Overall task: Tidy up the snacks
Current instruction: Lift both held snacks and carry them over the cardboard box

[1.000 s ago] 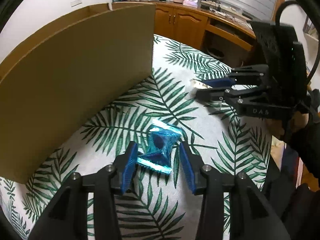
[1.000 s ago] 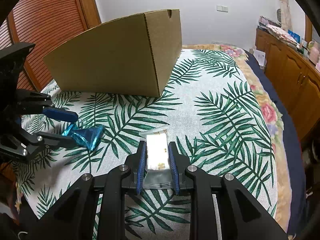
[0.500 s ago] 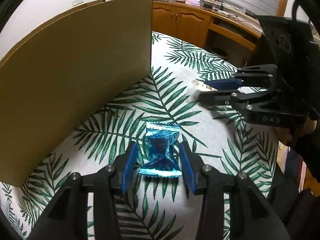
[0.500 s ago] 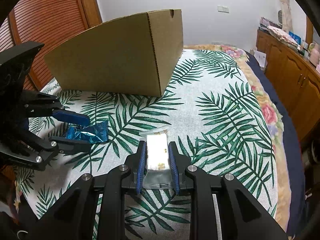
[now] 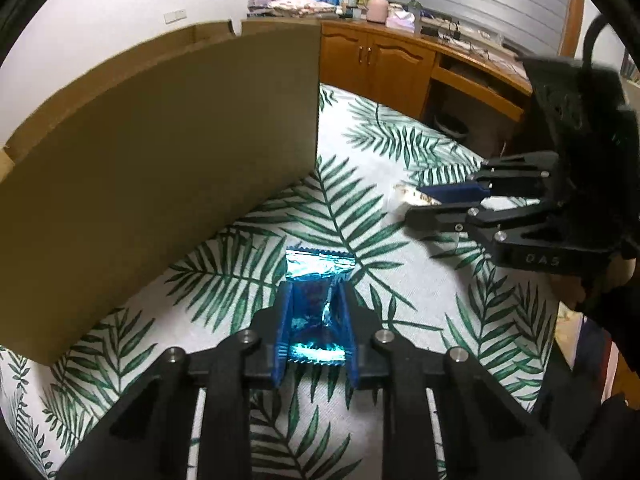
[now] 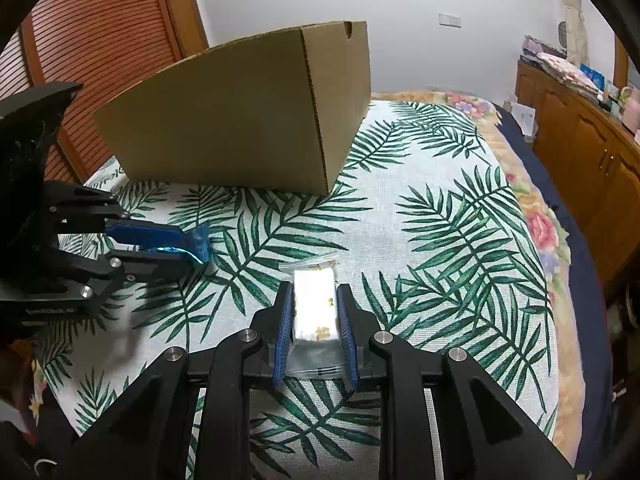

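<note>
Left gripper [image 5: 315, 322] clamped on blue foil packet [image 5: 318, 304], lower centre of left wrist view; pads squeezing its middle, crimped top edge sticking out past the tips. Right gripper [image 6: 315, 318] clamped on clear-wrapped white snack [image 6: 314, 312], lower centre of right wrist view, top seal poking beyond the tips. Both packets low over leaf-print cloth [image 6: 420, 216]. Cardboard box [image 6: 248, 112] upper centre of right wrist view, upper left in left view, near wall facing both grippers; opening not visible.

Risks, judged:
- Slick foil, narrow pinch: may slide or twist out on lift.
- Hard squeeze: could crush contents of either packet.
- Tall box wall: low carry likely to bump rim and shove box or knock a packet loose.
- Grippers near each other: possible clash heading for the box together.
- Clear wrapper loose at rear: may sag and snag cloth.
</note>
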`<state>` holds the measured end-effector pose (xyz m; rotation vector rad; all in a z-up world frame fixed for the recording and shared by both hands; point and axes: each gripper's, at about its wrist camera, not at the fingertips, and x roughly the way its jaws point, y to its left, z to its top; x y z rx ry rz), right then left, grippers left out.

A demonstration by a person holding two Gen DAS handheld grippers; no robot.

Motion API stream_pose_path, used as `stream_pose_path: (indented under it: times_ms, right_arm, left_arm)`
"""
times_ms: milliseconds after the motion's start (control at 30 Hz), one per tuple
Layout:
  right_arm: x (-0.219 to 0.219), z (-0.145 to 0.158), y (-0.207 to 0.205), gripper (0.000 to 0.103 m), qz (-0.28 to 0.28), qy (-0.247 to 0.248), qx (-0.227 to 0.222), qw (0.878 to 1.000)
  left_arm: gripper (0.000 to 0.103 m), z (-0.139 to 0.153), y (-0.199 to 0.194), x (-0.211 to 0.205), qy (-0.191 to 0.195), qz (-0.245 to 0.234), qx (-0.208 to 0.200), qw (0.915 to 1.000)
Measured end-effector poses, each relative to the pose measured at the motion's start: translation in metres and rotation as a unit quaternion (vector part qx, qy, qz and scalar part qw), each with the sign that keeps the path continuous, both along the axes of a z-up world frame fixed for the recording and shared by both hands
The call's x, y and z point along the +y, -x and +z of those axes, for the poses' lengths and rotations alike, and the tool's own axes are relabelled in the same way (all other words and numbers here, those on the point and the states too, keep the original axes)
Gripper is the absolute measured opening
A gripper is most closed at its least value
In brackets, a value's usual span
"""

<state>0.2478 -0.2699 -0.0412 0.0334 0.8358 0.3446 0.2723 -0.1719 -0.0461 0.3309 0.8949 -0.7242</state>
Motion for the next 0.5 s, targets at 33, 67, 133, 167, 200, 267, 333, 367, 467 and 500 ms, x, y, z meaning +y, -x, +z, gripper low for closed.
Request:
stream_pose_path:
  times_ms: [33,67,133,167,200,267,333,367,467,500]
  right_arm:
    - [-0.001,0.001,0.001,0.02,0.0,0.0,-0.001,1.0]
    - [-0.001,0.001,0.001,0.02,-0.002,0.002,-0.002,1.0]
    - [0.0,0.003,0.001,0.02,-0.003,0.007,-0.003,1.0]
    - [0.0,0.005,0.001,0.02,-0.003,0.009,-0.003,1.0]
    - [0.0,0.007,0.001,0.02,-0.003,0.006,-0.003,1.0]
    - [0.001,0.014,0.0,0.02,-0.002,0.004,-0.008,1.0]
    - [0.002,0.026,-0.001,0.02,0.002,-0.003,-0.02,1.0]
    - [0.002,0.034,-0.002,0.02,0.004,-0.011,-0.026,1.0]
    - [0.005,0.064,-0.007,0.02,0.012,-0.017,-0.055,0.998]
    - [0.007,0.073,-0.008,0.02,0.015,-0.016,-0.063,0.998]
  left_arm:
    - [0.02,0.003,0.001,0.001,0.003,0.003,-0.003,1.0]
    - [0.02,0.008,0.001,0.003,0.006,0.006,-0.009,0.9999]
    - [0.02,0.016,0.003,0.007,0.011,0.01,-0.017,0.9997]
    - [0.02,0.023,0.004,0.008,0.014,0.011,-0.025,0.9995]
    - [0.02,0.028,0.005,0.01,0.016,0.013,-0.031,0.9993]
    - [0.02,0.04,0.005,0.014,0.023,0.018,-0.047,0.9985]
    - [0.02,0.052,0.004,0.02,0.03,0.023,-0.06,0.9975]
    - [0.02,0.061,0.004,0.024,0.037,0.027,-0.07,0.9965]
    - [0.02,0.084,0.0,0.035,0.053,0.039,-0.092,0.9935]
    - [0.02,0.09,-0.002,0.039,0.057,0.042,-0.099,0.9926]
